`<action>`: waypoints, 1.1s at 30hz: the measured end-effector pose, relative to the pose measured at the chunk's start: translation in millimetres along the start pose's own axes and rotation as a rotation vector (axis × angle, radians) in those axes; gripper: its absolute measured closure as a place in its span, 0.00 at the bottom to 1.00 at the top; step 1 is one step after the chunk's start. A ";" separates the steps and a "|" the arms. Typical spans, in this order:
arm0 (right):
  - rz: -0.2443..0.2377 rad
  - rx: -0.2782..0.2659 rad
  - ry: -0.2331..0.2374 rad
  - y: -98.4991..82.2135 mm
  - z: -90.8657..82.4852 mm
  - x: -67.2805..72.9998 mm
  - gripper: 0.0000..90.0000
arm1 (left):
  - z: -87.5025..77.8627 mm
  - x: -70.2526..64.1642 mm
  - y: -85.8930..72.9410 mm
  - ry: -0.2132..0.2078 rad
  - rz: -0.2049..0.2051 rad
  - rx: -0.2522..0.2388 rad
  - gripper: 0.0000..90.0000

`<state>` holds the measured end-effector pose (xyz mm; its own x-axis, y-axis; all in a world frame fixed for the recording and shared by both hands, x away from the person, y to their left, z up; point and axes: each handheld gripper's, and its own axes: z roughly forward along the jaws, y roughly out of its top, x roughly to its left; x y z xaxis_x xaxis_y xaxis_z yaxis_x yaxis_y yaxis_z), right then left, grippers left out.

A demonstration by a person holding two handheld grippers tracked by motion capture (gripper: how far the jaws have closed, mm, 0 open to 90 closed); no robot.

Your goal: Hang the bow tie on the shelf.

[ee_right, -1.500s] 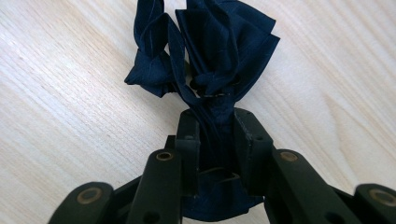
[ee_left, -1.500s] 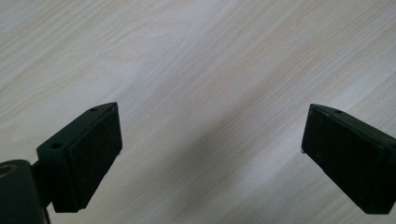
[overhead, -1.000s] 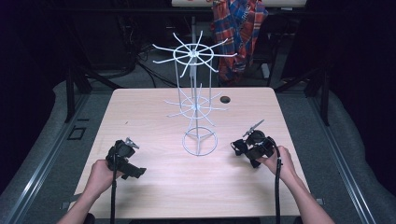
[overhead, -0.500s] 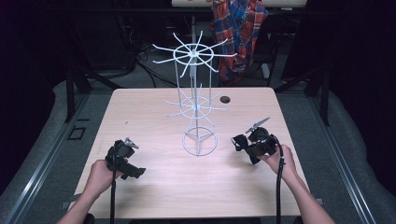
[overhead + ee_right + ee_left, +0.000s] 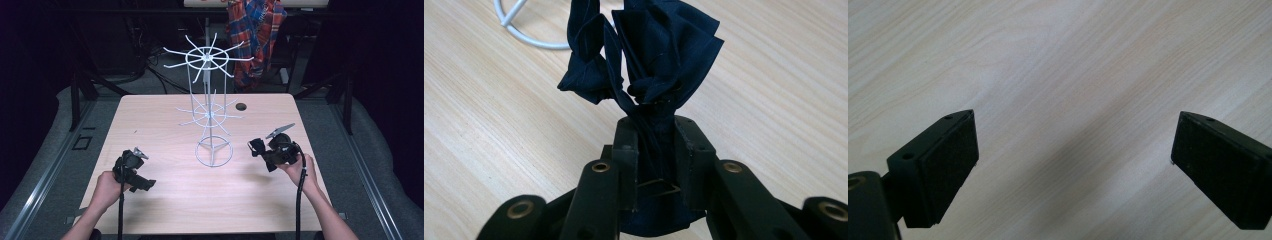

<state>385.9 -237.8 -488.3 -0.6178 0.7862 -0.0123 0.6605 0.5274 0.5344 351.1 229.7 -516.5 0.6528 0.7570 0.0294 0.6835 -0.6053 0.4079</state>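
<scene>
Table (image 5: 165,210): pale wood-grain top, bare across most of its surface, with a small dark round hole (image 5: 241,106) near the far edge at about 1 o'clock from the middle.
Wire rack (image 5: 209,112): white, standing upright at the table's centre; a ring base sits on the wood, a slim post rises from it, and two tiers of thin spokes fan out, the upper tier wider than the lower.
Plaid shirt (image 5: 256,35): red and blue checks, hanging behind the table at about 1 o'clock, well apart from the rack.
Right gripper (image 5: 260,149): held by the person's right hand (image 5: 296,167) at about 4 o'clock from the rack's base, jaws clamped tight on the cloth.
Left gripper (image 5: 131,159): held low at about 8 o'clock from the rack, its jaws spread wide over bare wood with nothing between them.
Dark cloth (image 5: 646,60): navy fabric, bunched and creased, pinched at its waist between the right gripper's pads so that loose folds flare out beyond the tips like a crumpled bow; it is near the rack's ring base, not touching it.
</scene>
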 end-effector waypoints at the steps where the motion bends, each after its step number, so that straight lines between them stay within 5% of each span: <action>1: -0.005 0.001 0.004 1.4 -0.9 -0.1 0.82 | 0.4 0.3 -1.2 -0.002 -0.001 0.007 0.06; 11: -0.021 -0.062 -0.003 11.5 -7.1 4.0 0.82 | -1.5 2.6 -5.5 0.003 -0.014 0.003 0.05; 24: 0.015 -0.125 -0.003 16.8 -15.5 2.5 0.82 | -3.5 2.9 -10.1 0.002 -0.024 0.002 0.04; 33: 0.048 -0.236 0.007 26.3 -30.1 -4.6 0.82 | -9.8 6.5 -23.2 0.014 -0.057 0.002 0.04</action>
<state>393.3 -237.3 -448.8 -0.5913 0.8061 0.0237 0.5722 0.3987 0.7167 336.3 251.1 -516.8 0.6080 0.7937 0.0185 0.7205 -0.5614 0.4071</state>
